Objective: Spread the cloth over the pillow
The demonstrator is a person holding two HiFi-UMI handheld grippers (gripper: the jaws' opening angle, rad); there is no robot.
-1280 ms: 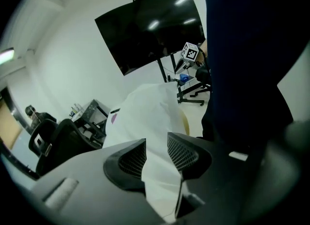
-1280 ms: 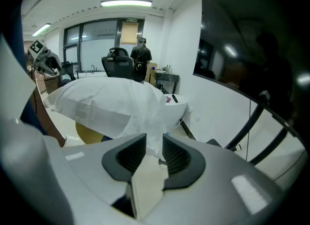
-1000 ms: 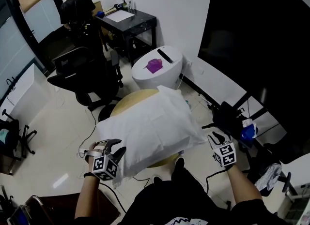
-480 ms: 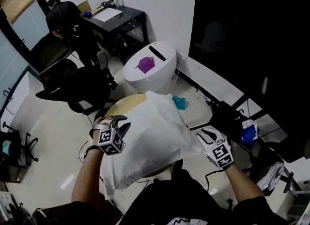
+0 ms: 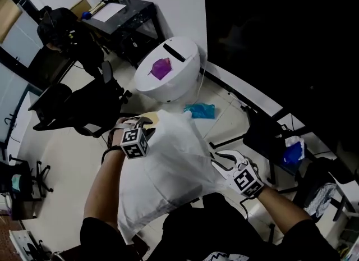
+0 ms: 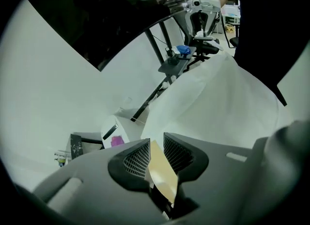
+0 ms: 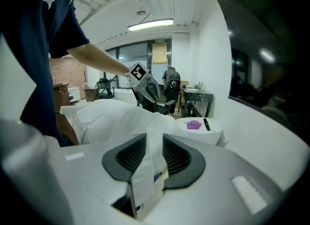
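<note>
Cloth (image 5: 168, 170): it lies as one white mass on the round desk (image 5: 150, 118) directly before you. The pillow cannot be told apart from it. Step in hand, by judgement: securing both ends for the spread. Your right claw (image 5: 220, 160), at the near right edge, is clamped on a fold of cloth. Your left claw (image 5: 140, 122), at the far left corner, has just been closing. Its jaws stand narrowly apart, with only tan desk top between them. Next, seat the left pads on the cloth edge, then draw both ends apart evenly.

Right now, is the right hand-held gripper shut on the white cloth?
Shut: white cloth is pinched between the jaws of the right hand-held gripper.
</note>
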